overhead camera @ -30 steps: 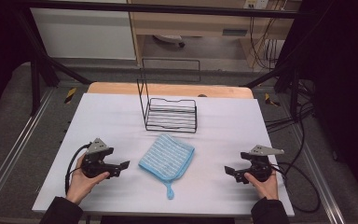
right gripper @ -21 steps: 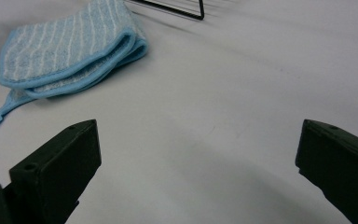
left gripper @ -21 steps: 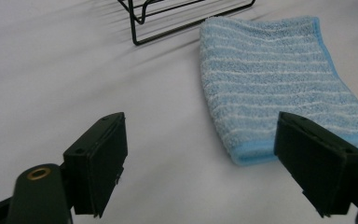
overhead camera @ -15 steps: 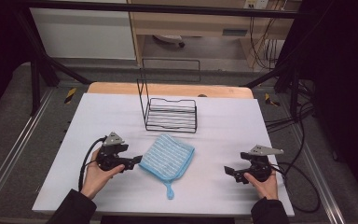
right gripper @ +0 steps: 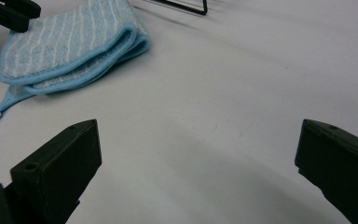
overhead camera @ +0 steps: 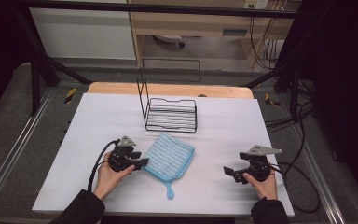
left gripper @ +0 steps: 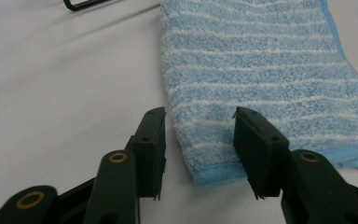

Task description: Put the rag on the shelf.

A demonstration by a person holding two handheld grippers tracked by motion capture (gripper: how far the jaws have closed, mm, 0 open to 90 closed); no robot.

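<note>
Your left gripper (left gripper: 199, 140), jaws spread, straddles the folded blue striped terry cloth's (overhead camera: 170, 156) corner; your right gripper (overhead camera: 230, 171) rests wide apart; black wire rack (overhead camera: 171, 115) behind.

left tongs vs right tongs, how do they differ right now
The left tongs sit at the edge of the blue striped cloth, jaws straddling its corner; the right tongs sit apart from it over bare white table. In the gripper views, the left tongs' jaws gape narrowly and the right tongs' far wider. Both are black, open, hand-held and grip nothing.
</note>
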